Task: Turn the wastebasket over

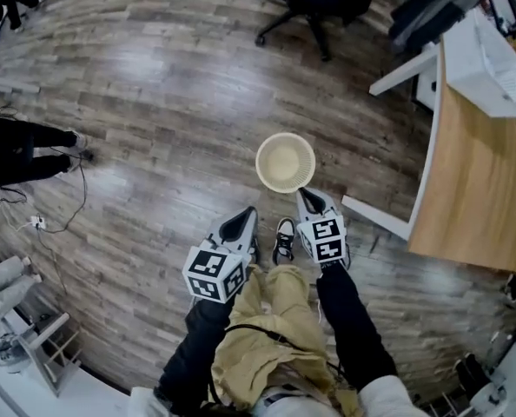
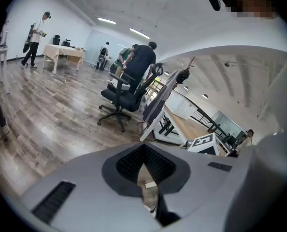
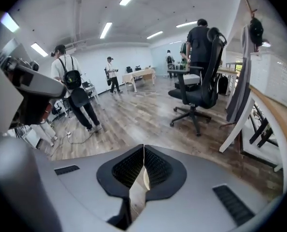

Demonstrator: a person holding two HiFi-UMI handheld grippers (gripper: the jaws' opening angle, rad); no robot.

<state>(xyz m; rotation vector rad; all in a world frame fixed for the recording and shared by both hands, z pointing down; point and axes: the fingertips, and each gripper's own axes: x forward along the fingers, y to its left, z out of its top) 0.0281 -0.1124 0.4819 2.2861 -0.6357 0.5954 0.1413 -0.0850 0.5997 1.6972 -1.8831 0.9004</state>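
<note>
The wastebasket (image 1: 285, 162), round and cream-coloured, stands on the wooden floor with its open mouth up; its inside looks empty. My right gripper (image 1: 306, 196) hovers just below the basket's near rim in the head view, jaws shut and holding nothing. My left gripper (image 1: 245, 216) hangs further left, apart from the basket, its jaws closed together at the tips with nothing in them. In the left gripper view the left gripper (image 2: 144, 150) points out over the room; the right gripper (image 3: 143, 150) does likewise in its own view.
A black office chair (image 1: 314, 7) stands beyond the basket. A wooden desk with white legs (image 1: 475, 172) runs along the right. A bystander's legs (image 1: 32, 150) and a floor cable (image 1: 67, 215) are at the left. My shoe (image 1: 284, 240) is near the basket.
</note>
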